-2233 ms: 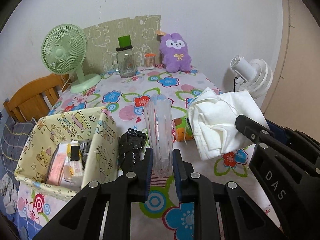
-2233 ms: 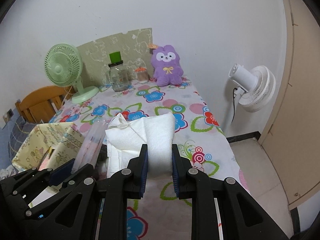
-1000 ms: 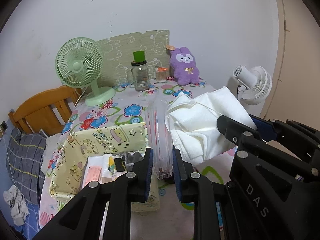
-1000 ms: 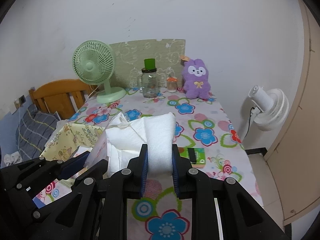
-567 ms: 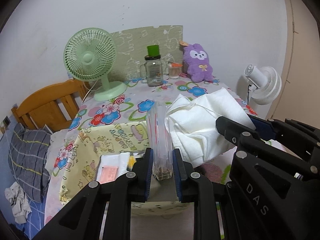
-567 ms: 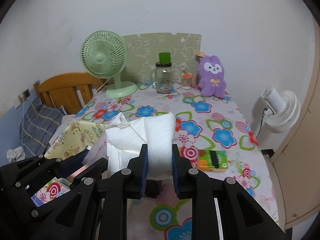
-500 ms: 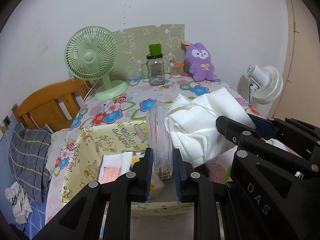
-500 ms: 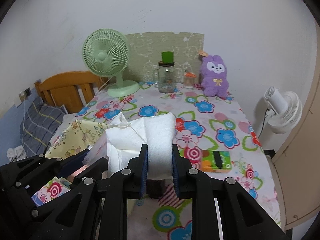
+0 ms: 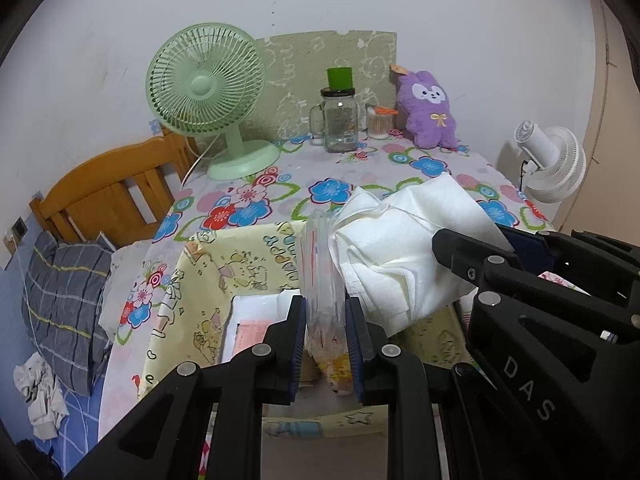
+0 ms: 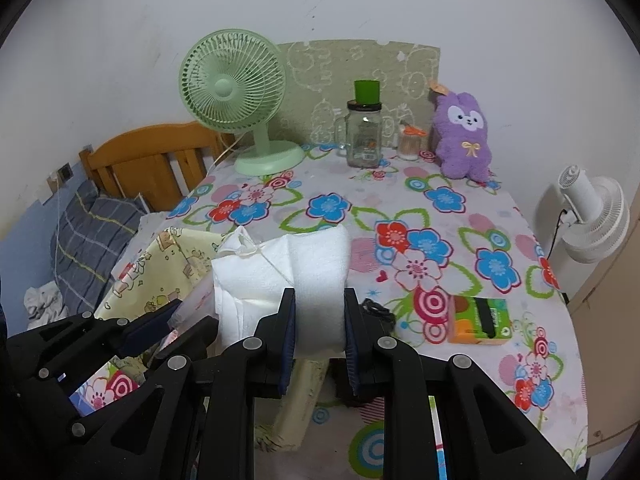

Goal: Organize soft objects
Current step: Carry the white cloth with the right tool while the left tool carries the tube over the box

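Flowery tablecloth (image 10: 460, 216) lies under a yellow fabric bin (image 9: 224, 264). Left gripper (image 9: 326, 332) pinches a clear plastic bag (image 9: 320, 264) right above the bin; right gripper (image 10: 319, 324) squeezes a folded white towel (image 10: 296, 276) beside the bin's right side.

At the far end of the flower-print table (image 10: 460, 240) a green desk fan (image 10: 236, 92) stands left of a glass jar (image 10: 363, 136) with a green cap; a small toothpick pot (image 10: 409, 142) sits between the jar and a purple plush rabbit (image 10: 464, 136). An orange-and-green tissue packet (image 10: 478, 320) lies near the right edge. Beside the table stand a white fan (image 10: 592, 216) and a wooden headboard (image 10: 148, 160), with a grey plaid pillow (image 9: 64, 292) below.
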Demonstrator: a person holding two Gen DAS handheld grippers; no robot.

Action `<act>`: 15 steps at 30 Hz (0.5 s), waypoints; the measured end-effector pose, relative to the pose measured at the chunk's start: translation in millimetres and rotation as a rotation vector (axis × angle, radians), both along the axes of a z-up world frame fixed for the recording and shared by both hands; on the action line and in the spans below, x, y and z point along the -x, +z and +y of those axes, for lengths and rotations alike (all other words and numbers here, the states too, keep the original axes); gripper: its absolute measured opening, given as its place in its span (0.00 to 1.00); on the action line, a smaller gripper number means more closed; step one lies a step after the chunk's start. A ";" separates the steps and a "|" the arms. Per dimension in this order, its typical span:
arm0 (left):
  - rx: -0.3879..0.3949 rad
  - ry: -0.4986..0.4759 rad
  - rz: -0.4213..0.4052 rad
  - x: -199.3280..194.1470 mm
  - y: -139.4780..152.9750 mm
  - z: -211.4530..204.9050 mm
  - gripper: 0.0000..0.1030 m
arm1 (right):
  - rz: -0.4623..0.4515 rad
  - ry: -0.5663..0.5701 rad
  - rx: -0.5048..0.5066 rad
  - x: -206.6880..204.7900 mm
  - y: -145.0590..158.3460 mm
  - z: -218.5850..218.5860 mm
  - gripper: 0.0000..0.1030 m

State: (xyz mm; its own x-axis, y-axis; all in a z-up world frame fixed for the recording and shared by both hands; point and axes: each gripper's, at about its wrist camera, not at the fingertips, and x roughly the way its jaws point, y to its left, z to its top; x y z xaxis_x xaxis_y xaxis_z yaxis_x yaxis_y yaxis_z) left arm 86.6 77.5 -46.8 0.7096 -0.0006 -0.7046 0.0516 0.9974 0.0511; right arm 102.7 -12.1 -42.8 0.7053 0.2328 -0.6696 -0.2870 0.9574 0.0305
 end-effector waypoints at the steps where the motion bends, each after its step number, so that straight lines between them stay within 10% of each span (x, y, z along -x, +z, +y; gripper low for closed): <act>1: 0.001 0.003 0.004 -0.9 -1.2 2.5 0.18 | 0.003 0.004 0.001 -1.6 -1.2 2.9 0.23; 15: 0.008 0.047 0.048 -4.5 -17.3 34.0 0.19 | 0.042 0.056 0.013 -15.2 -16.3 39.7 0.23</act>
